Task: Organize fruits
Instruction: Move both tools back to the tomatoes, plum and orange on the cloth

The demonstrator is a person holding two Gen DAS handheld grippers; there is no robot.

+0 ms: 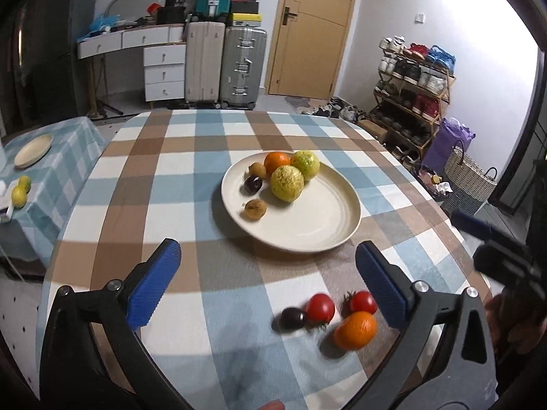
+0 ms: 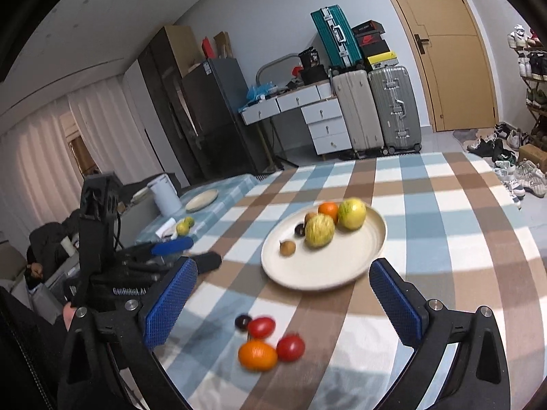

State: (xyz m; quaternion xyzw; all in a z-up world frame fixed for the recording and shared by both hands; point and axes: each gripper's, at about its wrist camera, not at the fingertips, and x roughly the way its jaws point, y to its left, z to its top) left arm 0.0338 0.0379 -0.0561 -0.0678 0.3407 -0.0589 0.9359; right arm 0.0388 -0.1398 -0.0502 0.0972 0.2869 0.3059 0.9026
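Note:
A cream plate (image 1: 318, 225) (image 2: 342, 266) on the checked tablecloth holds two yellow-green fruits (image 1: 287, 182), an orange (image 1: 276, 160), a dark plum (image 1: 253, 183) and two small brown fruits (image 1: 255, 209). Nearer me on the cloth lie an orange (image 1: 355, 329) (image 2: 257, 354), two red tomatoes (image 1: 320, 307) (image 2: 261, 327) and a dark plum (image 1: 293, 318) (image 2: 243, 322). My left gripper (image 1: 268, 273) stands open above the cloth, nothing between its blue pads. My right gripper (image 2: 283, 294) is open too and holds nothing, with the loose fruits just below it.
A side table at the left carries a second cream plate (image 1: 33, 150), two yellow-green fruits (image 1: 20, 191) and a white canister (image 2: 165, 194). Suitcases (image 1: 225, 65), drawers (image 1: 164, 71), a door (image 1: 311, 30) and a shoe rack (image 1: 413, 89) stand beyond the table's far edge.

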